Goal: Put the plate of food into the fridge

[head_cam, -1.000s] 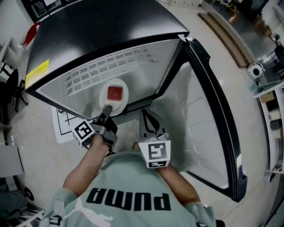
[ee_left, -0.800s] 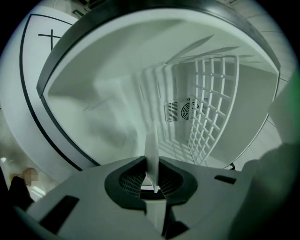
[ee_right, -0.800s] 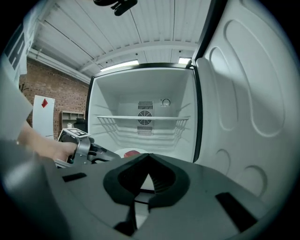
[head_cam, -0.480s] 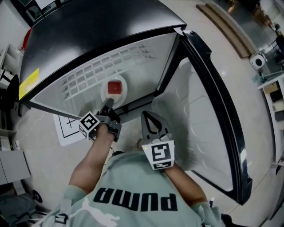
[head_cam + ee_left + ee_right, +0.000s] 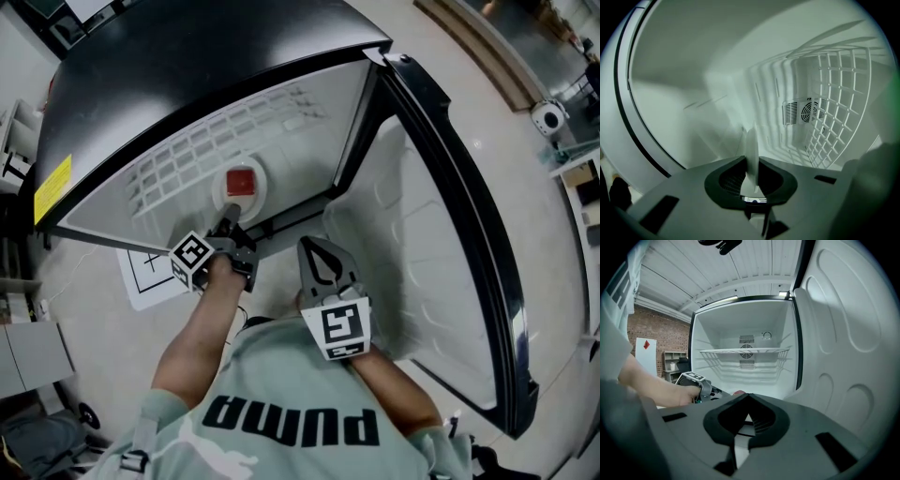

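Observation:
A white plate (image 5: 256, 195) with a red block of food (image 5: 241, 181) is held inside the open fridge (image 5: 309, 122), under the wire shelf (image 5: 187, 155). My left gripper (image 5: 228, 223) is shut on the plate's near rim. In the left gripper view the plate (image 5: 751, 150) shows edge-on, pinched between the jaws of the left gripper (image 5: 751, 165). My right gripper (image 5: 313, 247) hangs shut and empty in front of the fridge opening, right of the left hand. The right gripper view shows its jaws meeting at the right gripper (image 5: 747, 398), with the left gripper (image 5: 704, 387) and the red food (image 5: 739, 393) beyond.
The fridge door (image 5: 431, 262) stands wide open at the right, its moulded inner panel facing me. A wire shelf (image 5: 745, 351) crosses the compartment, and a fan vent (image 5: 802, 112) sits in the back wall. A printed paper sheet (image 5: 141, 272) lies on the floor at the left.
My left gripper has carried the plate a little deeper into the fridge. The right gripper has stayed about where it was.

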Available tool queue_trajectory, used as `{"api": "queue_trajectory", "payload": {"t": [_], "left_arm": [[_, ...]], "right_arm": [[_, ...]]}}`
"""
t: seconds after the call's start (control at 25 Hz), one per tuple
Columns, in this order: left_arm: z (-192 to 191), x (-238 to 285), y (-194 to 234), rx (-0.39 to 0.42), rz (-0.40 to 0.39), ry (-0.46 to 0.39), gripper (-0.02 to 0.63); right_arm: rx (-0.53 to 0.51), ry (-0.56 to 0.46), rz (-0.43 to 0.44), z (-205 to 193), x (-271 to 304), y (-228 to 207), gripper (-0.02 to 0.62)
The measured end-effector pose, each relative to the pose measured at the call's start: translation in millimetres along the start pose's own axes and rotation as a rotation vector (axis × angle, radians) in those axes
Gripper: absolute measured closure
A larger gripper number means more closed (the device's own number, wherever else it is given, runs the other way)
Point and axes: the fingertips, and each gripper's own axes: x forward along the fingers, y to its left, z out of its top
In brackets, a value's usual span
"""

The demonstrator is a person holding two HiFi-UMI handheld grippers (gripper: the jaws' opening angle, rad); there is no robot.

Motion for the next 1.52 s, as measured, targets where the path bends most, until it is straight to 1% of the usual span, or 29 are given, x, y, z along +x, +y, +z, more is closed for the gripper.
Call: {"api": "queue_trajectory", "payload": {"t": [0.32, 0.6, 0.8, 1.0, 1.16, 1.36, 1.52], "left_arm": [[2.6, 3.3, 4.0, 0.011, 0.022, 0.0, 0.555], [3.6, 2.8, 11.2, 0.035, 0.048, 0.004, 0.555], [3.1, 3.4, 13.4, 0.075, 0.07, 0.022, 0.555], [0.1, 4.5, 19.6, 0.125, 0.12, 0.06, 0.555], [0.7, 3.9, 25.8, 0.206, 0.182, 0.075, 0.555], [-0.5, 4.0, 25.0, 0.371, 0.246, 0.095, 0.552], [1.1, 3.3, 22.2, 0.513, 0.294, 0.089, 0.518]], "right_arm": [[0.033, -0.013, 0.009, 1.3, 5.7, 3.7, 0.591], [0.041, -0.013, 0.011, 1.3, 10.3, 6.2, 0.591], [0.047, -0.012, 0.017, 3.4, 13.2, 8.5, 0.591], [0.06, -0.019, 0.021, 4.9, 16.9, 10.8, 0.591], [0.068, -0.018, 0.027, 6.7, 18.5, 12.1, 0.591], [0.072, -0.026, 0.01, 6.9, 19.4, 5.7, 0.591], [0.074, -0.027, 0.011, 8.9, 19.4, 5.4, 0.591]]}}
